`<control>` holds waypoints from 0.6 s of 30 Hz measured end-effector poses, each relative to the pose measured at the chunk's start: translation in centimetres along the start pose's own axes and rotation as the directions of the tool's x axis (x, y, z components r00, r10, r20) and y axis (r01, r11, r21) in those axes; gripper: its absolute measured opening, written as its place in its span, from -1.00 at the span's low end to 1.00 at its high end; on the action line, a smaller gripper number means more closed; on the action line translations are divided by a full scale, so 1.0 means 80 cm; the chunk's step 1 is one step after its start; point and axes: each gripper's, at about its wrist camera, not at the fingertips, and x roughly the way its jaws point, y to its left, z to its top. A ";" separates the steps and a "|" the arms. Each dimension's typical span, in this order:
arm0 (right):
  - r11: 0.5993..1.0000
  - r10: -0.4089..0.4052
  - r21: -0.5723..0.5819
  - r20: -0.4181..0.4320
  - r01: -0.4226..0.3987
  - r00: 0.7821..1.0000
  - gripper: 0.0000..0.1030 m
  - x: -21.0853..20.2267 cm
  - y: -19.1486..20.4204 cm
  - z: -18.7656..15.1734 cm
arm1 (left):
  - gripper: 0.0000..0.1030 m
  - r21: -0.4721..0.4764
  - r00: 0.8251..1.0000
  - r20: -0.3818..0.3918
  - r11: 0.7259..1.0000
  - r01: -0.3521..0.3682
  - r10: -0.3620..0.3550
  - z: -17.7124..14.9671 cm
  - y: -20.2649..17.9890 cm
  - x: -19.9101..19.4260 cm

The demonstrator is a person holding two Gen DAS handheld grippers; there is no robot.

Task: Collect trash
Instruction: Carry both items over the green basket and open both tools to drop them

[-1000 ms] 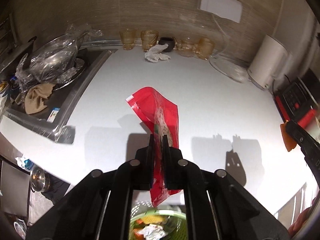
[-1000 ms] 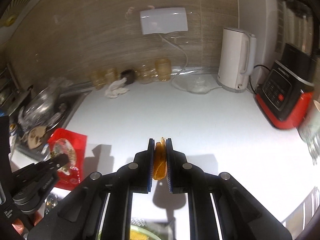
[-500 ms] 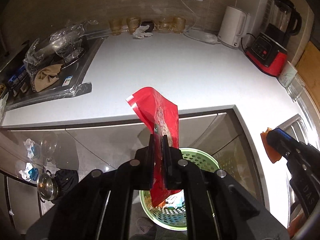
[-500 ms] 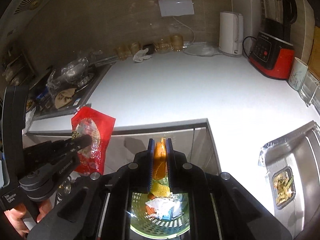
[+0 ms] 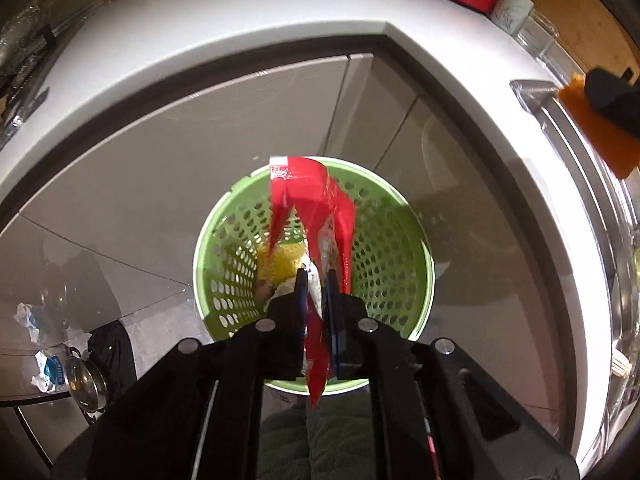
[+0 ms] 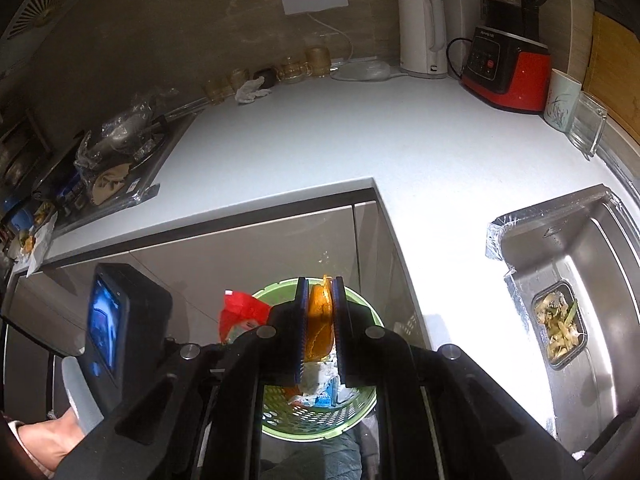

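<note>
In the left wrist view my left gripper (image 5: 315,280) points steeply down over a green perforated basket (image 5: 394,240) on the floor. It is shut on a red snack bag (image 5: 310,196), which hangs over the basket's mouth. Yellow and white trash lies inside the basket. My right gripper (image 6: 319,286) is shut on an orange peel (image 6: 318,322) above the same basket (image 6: 320,432). The red bag (image 6: 240,310) shows to its left. In the left wrist view the right gripper (image 5: 600,92) and its peel (image 5: 596,140) sit at the upper right.
The basket stands in the corner of grey cabinet fronts under a white counter (image 6: 340,140). A steel sink (image 6: 592,264) holds a tub of scraps (image 6: 558,328). A red blender (image 6: 508,68), a kettle (image 6: 422,36), cups and a crumpled tissue (image 6: 250,90) line the back.
Both grippers left the counter and came down over the green basket. The left one tipped steeply downward, still gripping the red bag; the right one still grips the peel.
</note>
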 end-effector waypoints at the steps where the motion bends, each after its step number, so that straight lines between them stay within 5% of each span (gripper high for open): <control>1: 1.000 0.000 0.004 -0.002 0.000 1.000 -0.76 0.001 -0.001 -0.002 | -0.80 0.010 1.000 -0.015 1.000 -0.007 0.007 -0.003 -0.003 0.007; 2: 1.000 0.001 0.008 -0.005 -0.001 1.000 -0.75 0.001 -0.002 -0.004 | -0.76 0.017 1.000 -0.028 1.000 -0.001 0.002 -0.006 -0.006 0.013; 4: 1.000 -0.001 0.012 -0.011 0.001 1.000 -0.75 0.002 -0.004 -0.007 | -0.31 0.011 0.999 -0.048 1.000 -0.002 0.003 -0.007 -0.006 0.020; 6: 1.000 -0.002 0.013 -0.016 0.003 1.000 -0.75 0.002 -0.005 -0.009 | -0.16 0.006 0.999 -0.034 1.000 -0.008 0.008 -0.006 -0.006 0.019; 18: 1.000 0.012 -0.014 -0.035 -0.013 0.999 -0.71 0.010 -0.002 -0.010 | 0.11 -0.038 0.998 0.060 0.999 -0.028 0.030 0.013 0.017 -0.024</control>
